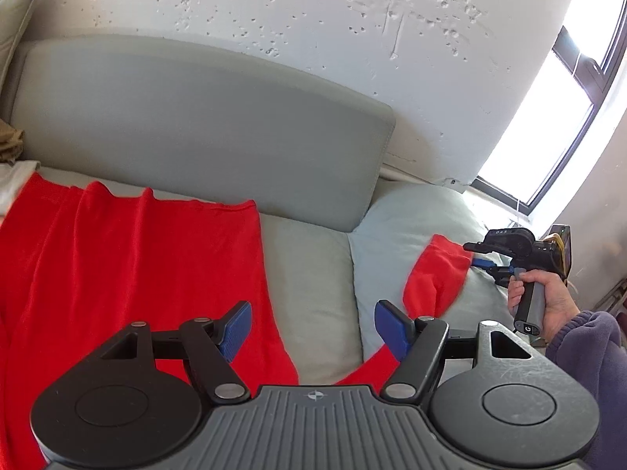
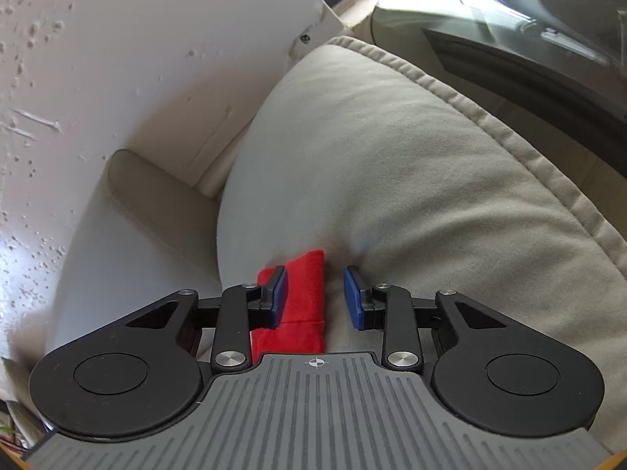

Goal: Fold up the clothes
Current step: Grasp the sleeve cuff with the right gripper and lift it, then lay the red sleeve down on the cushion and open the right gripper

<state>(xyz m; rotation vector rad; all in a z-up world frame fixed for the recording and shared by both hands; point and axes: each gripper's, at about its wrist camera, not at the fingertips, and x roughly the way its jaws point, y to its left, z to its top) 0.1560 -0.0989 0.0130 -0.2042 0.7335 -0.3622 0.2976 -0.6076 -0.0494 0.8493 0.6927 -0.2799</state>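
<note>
A red garment (image 1: 129, 270) lies spread on the grey sofa seat (image 1: 313, 274), its body at the left and one sleeve (image 1: 435, 278) stretched right onto a pale cushion (image 1: 411, 219). My left gripper (image 1: 313, 327) is open above the seat, over the gap between body and sleeve, holding nothing. My right gripper (image 1: 484, 260) is at the sleeve's end in the left wrist view. In the right wrist view the right gripper (image 2: 315, 297) is open, with the red sleeve cuff (image 2: 301, 301) lying between its blue pads, next to the left pad (image 2: 280, 293).
The sofa backrest (image 1: 203, 125) stands behind the garment. A rough white wall (image 1: 313, 11) and a bright window (image 1: 556, 117) lie beyond. A large beige cushion (image 2: 411, 180) fills the right end. Beige cloth (image 1: 9, 141) sits at the far left.
</note>
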